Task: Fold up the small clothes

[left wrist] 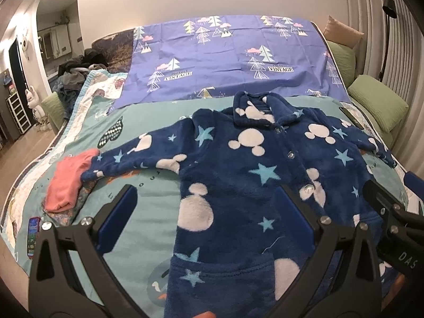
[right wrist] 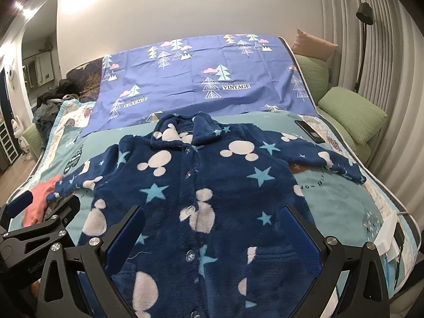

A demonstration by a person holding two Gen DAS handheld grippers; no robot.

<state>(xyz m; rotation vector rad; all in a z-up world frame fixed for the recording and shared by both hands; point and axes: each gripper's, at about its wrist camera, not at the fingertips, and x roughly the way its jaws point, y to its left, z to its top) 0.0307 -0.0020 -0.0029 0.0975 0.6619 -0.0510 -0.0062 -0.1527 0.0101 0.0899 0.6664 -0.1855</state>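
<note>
Both hand-held grippers, left (left wrist: 212, 220) and right (right wrist: 212, 235), hover wide open, empty, over the fleece top (right wrist: 212, 185), which stretches lengthwise away, collar farthest, sleeves outspread on the bed (right wrist: 344, 198).

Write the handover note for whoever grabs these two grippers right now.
Left gripper: open, holding nothing, above the lower left part of the garment.
Right gripper: open, holding nothing, over the garment's lower middle.
Blue fleece top: spread flat on the bed quilt, front up, buttoned, collar at the far end, both sleeves stretched out sideways.
Pink garment: bunched at the tip of the left sleeve, which partly overlaps it.
Done: the top is laid out.
Left: no fold yet; bring in both sleeves, then fold the body. The pink piece looks unfolded too.
</note>
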